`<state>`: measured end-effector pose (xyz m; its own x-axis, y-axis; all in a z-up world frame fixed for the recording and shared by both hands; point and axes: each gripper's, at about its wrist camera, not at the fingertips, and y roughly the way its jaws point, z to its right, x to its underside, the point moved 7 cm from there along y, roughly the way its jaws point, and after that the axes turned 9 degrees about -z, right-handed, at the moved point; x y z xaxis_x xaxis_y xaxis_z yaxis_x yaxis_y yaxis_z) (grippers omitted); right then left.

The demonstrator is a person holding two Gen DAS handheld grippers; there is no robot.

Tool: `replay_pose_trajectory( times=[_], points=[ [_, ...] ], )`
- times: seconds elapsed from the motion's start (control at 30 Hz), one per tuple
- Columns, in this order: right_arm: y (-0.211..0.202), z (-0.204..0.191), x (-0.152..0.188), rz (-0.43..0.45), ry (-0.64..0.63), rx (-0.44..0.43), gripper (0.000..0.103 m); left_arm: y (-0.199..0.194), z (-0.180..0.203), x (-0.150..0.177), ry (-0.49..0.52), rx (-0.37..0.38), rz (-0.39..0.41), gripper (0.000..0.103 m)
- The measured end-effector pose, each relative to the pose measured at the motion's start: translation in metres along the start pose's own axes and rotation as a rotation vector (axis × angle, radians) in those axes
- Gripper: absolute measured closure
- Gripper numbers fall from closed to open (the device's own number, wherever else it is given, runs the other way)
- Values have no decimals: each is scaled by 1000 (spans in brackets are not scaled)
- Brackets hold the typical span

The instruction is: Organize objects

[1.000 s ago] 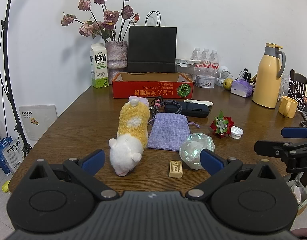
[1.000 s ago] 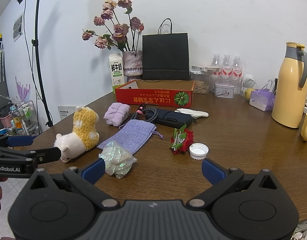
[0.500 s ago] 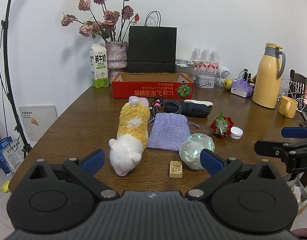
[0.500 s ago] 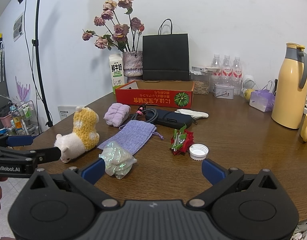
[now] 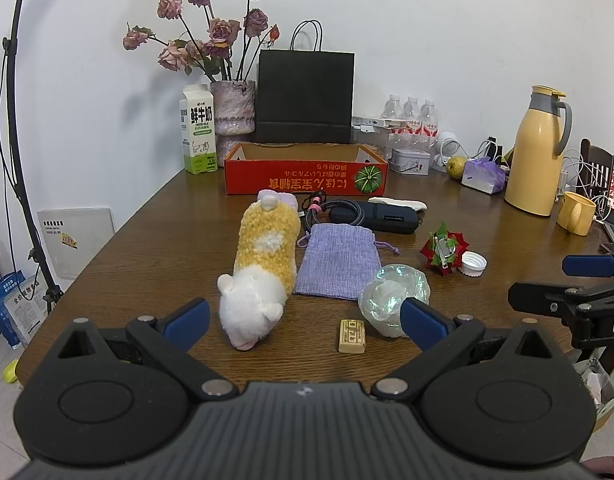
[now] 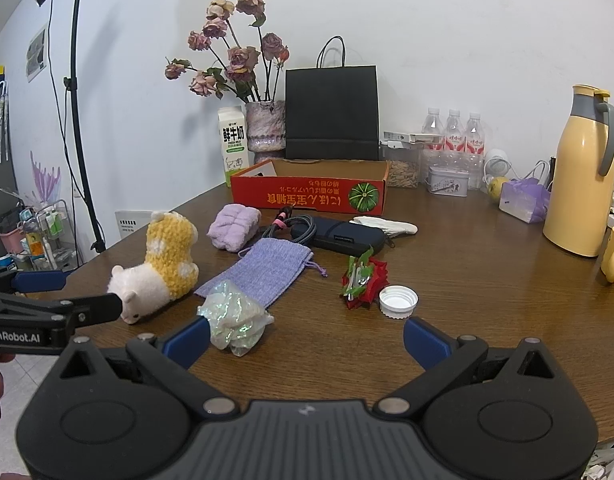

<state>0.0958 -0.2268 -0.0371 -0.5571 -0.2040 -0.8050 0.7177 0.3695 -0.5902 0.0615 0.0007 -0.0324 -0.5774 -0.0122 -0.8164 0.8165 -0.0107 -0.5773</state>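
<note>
Both tools, left (image 5: 303,316) and right (image 6: 305,338), gape wide, holding nothing.

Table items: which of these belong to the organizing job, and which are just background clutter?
Likely for the job:
plush toy
purple pouch
iridescent wrapper ball
small tan block
red ornament
white cap
dark case
red cardboard box, probably the destination

Probably background:
milk carton
black paper bag
yellow thermos
water bottles
</note>
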Motion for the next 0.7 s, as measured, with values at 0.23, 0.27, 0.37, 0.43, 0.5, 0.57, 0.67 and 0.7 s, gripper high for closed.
replay_pose_trajectory(
  times=[0.23,0.27,0.37,0.43,0.5,0.57,0.67,0.7],
  points=[
    [1,-1,-2,1,-1,2,0,1,0,1,1,1,0,0],
    [1,-1,-2,2,-3,2,0,1,0,1,0,0,0,0],
    [2,-2,-3,3,-6,-5,0,2,-1,1,-3,-1,-1,0],
    [4,-4,-1,3,-12,-10,0,3,-3,2,-8,-3,-2,0],
    [6,-7,0,2,-21,-13,0,5,-5,3,-12,-5,-1,0],
    [9,-11,0,-3,-33,-14,0,7,-8,3,-18,-7,1,0],
    [15,-15,1,-7,-47,-27,0,9,-12,3,-31,-7,2,0],
    [16,-16,1,-8,-47,-37,0,10,-13,3,-33,-8,2,0]
  ],
)
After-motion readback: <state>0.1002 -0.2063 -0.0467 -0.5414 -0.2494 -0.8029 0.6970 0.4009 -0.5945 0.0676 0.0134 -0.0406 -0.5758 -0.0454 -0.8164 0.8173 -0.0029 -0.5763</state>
